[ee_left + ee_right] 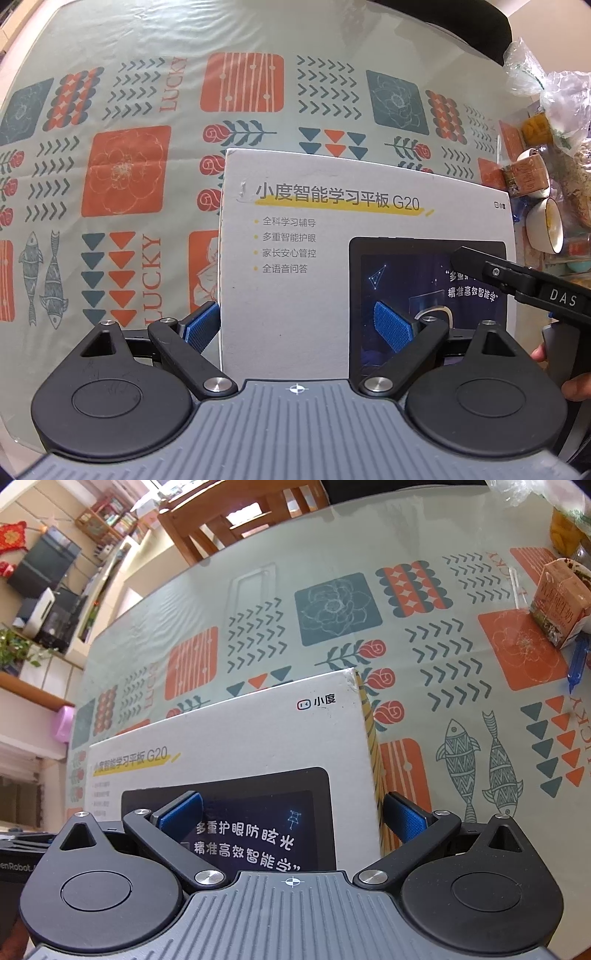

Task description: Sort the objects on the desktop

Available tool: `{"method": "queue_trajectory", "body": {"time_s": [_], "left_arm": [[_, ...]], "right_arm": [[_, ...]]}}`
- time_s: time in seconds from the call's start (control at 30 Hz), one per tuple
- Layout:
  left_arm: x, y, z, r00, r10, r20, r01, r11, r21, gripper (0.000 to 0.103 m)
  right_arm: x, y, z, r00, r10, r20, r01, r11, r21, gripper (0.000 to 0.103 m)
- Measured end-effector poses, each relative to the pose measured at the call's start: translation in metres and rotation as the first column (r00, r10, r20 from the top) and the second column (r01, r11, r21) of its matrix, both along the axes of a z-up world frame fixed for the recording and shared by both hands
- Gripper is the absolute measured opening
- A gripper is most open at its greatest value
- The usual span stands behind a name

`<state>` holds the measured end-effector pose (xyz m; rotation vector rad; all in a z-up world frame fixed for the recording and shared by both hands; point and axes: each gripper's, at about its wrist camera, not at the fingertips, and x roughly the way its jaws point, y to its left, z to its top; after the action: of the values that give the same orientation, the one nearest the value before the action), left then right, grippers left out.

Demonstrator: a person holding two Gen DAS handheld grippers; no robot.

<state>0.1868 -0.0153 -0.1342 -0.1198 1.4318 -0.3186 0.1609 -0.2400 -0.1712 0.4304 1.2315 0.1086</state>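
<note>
A flat white tablet box (pixel 332 236) printed with "G20" and a picture of a dark screen lies on the patterned tablecloth. My left gripper (pixel 297 326) is open, its blue pads straddling the box's near left corner, one pad off the left edge and one over the lid. My right gripper (pixel 291 818) is open too, straddling the same box (pixel 236 738) at its right edge, one pad over the screen picture and one beside the yellow side. The right gripper also shows in the left wrist view (pixel 517 280), reaching over the box from the right.
Along the right edge of the table stand a brown drink carton (pixel 557 602), a blue pen (pixel 576 661), a jar of yellow fruit (pixel 563 531), white bowls (pixel 546 225) and crumpled plastic bags (pixel 546 74). A wooden chair (pixel 236 513) stands beyond the far edge.
</note>
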Motion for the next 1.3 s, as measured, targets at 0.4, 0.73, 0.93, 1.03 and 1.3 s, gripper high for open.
{"method": "queue_trajectory", "body": {"time_s": [0.4,0.73,0.93,1.03,1.3], "left_arm": [[-0.002,0.014,-0.021,0.999,0.020,-0.049,-0.019,1.000,0.024,0.103],[-0.003,0.002,-0.048,0.999,-0.002,-0.053,0.005,0.999,0.047,0.103],[-0.001,0.007,-0.062,0.997,0.008,-0.073,-0.005,0.999,0.042,0.103],[-0.002,0.012,-0.065,0.997,0.010,-0.073,-0.007,0.999,0.045,0.103],[-0.013,0.063,-0.070,0.992,0.075,-0.096,-0.069,0.995,0.067,0.103]], "right_arm": [[-0.001,0.019,-0.019,0.998,0.062,-0.017,-0.062,0.998,-0.018,0.103],[-0.004,0.008,-0.050,0.997,0.025,-0.073,-0.025,1.000,-0.003,0.103],[-0.002,0.014,-0.059,0.995,0.036,-0.090,-0.038,0.999,-0.015,0.103],[-0.002,0.021,-0.060,0.995,0.042,-0.093,-0.044,0.999,-0.020,0.103],[0.000,0.079,-0.061,0.989,0.116,-0.090,-0.118,0.993,-0.024,0.103]]}}
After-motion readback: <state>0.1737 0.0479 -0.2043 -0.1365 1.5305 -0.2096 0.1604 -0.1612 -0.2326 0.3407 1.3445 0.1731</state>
